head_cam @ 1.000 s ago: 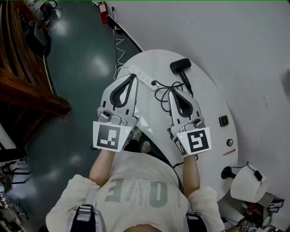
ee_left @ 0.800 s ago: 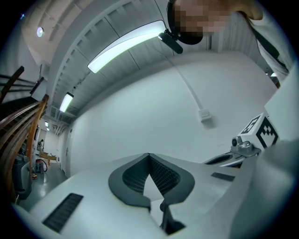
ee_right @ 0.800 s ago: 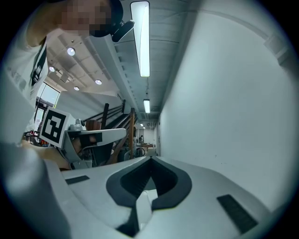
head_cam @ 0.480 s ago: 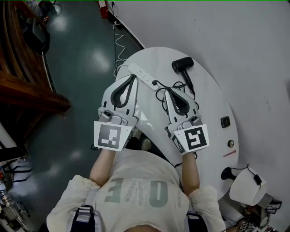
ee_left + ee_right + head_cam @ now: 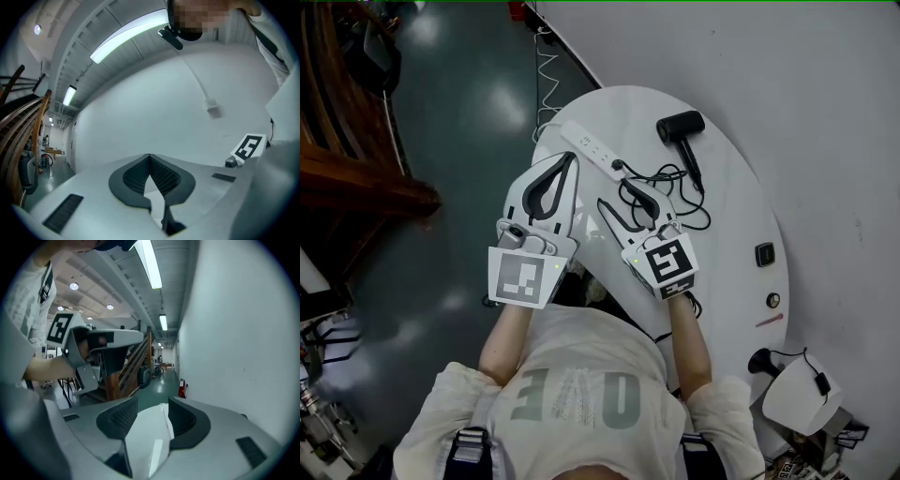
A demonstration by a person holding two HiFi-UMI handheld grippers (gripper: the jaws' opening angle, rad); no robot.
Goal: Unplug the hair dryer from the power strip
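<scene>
A black hair dryer (image 5: 680,127) lies at the far side of the round white table (image 5: 741,202). Its black cord (image 5: 666,183) loops across the top to a plug (image 5: 619,167) in the end of a white power strip (image 5: 592,150). My right gripper (image 5: 626,197) hovers just short of the plug over the cord loops; its jaws are opening, with nothing pressed between them. In the right gripper view only white table shows through the gap (image 5: 152,411). My left gripper (image 5: 569,159) is shut and empty, its tip beside the strip's near edge, and it is also seen closed (image 5: 150,157).
The strip's white cable (image 5: 546,84) runs off the table down to the dark floor. A small black square item (image 5: 762,251) and a round knob (image 5: 773,300) sit on the table's right side. Wooden railing (image 5: 347,159) stands at left. A red extinguisher (image 5: 182,387) stands by the wall.
My right gripper has dropped and swung left toward the plug, and its jaws have gone from shut to spread. The left gripper sank slightly and stays shut.
</scene>
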